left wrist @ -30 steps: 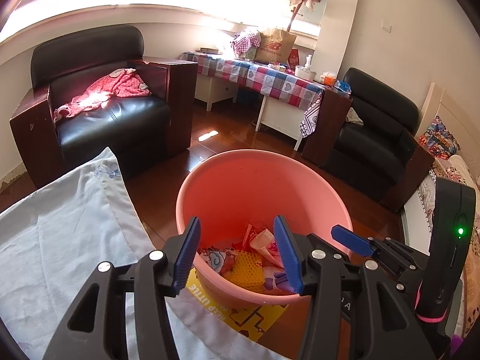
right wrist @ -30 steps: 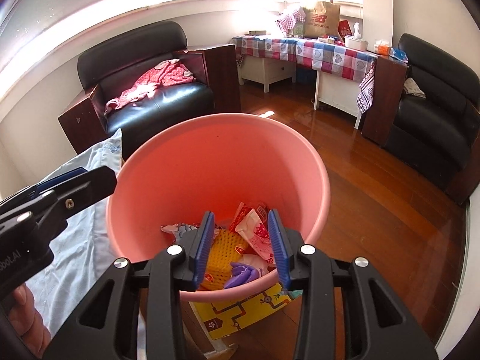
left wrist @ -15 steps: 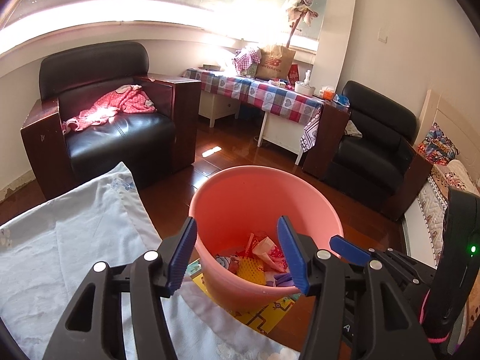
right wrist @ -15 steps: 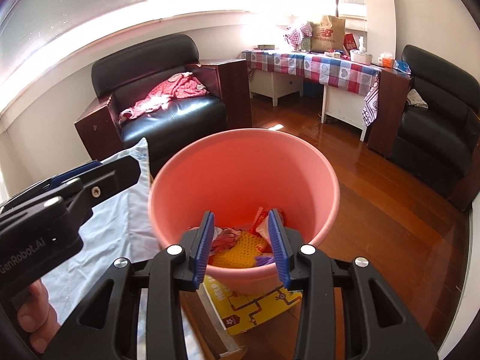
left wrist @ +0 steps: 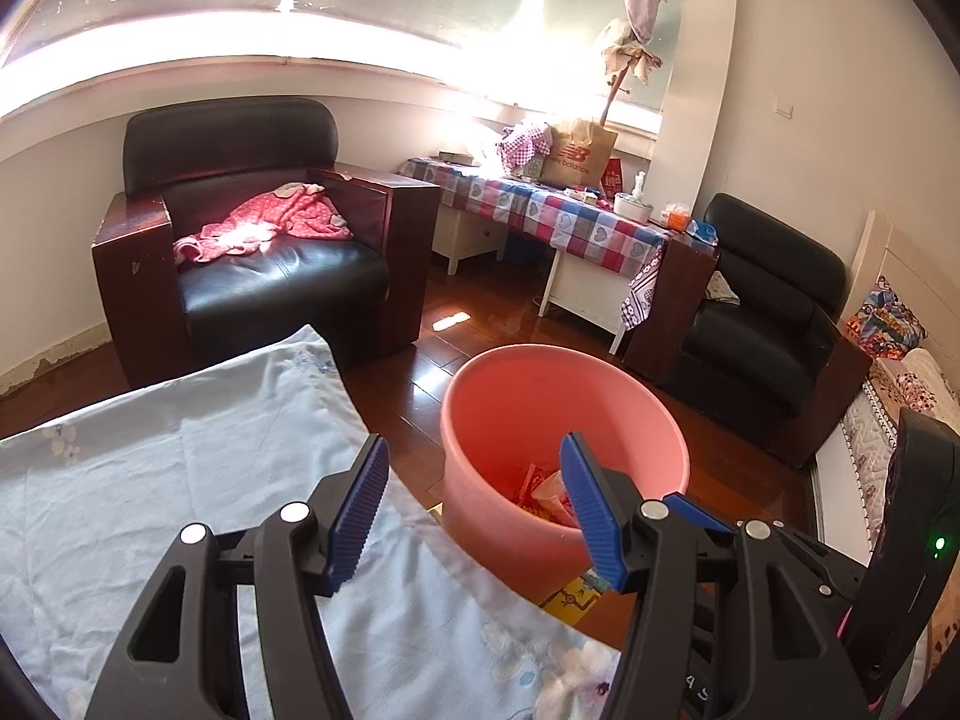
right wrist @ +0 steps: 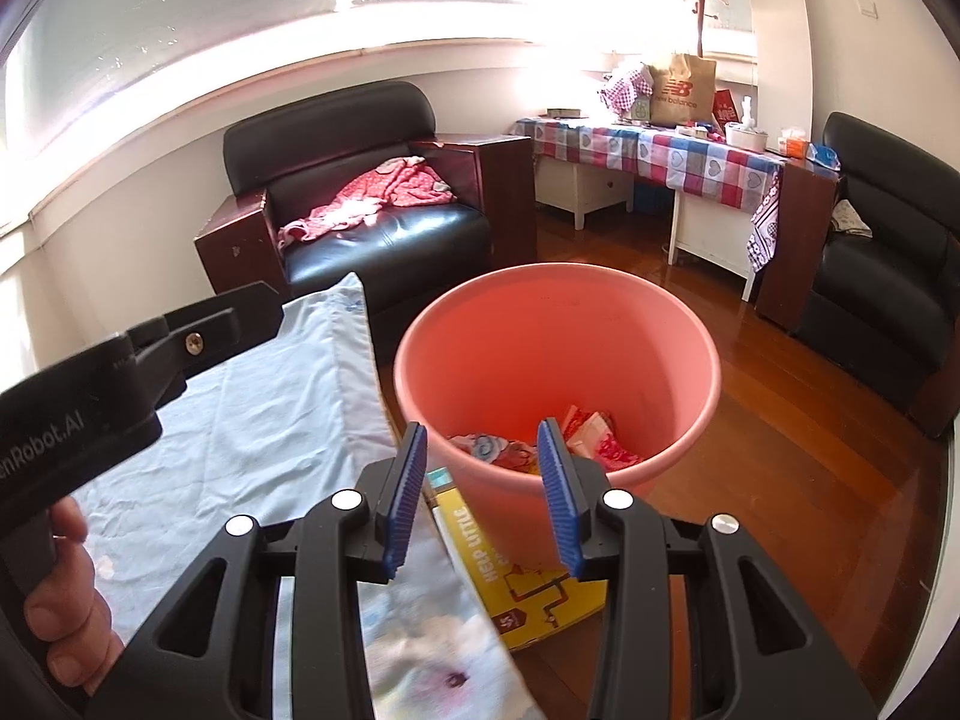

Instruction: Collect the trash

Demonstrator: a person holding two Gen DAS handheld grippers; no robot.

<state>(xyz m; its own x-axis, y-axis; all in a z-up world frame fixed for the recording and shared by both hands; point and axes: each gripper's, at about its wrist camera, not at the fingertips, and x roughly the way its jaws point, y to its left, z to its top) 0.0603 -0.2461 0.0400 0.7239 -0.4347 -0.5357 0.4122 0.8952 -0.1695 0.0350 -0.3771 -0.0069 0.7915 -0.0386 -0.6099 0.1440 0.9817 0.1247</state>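
pink bucket (right wrist: pixel 558 324): crumpled wrappers (right wrist: pixel 594 438) at bottom | left tongs (left wrist: pixel 474 510): opening, nothing between | right tongs (right wrist: pixel 480 492): apart, empty

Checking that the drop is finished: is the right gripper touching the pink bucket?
Apart. The right wrist view shows the right gripper empty, hovering nearer the camera than the pink bucket.

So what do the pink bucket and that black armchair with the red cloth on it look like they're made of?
The pink bucket looks like molded plastic: smooth seamless wall, rolled rim, dull sheen. The black armchair looks like leather or a leather look-alike, with glossy highlights on the seat; its side panels look like dark reddish wood or veneer, scuffed pale at the corners.
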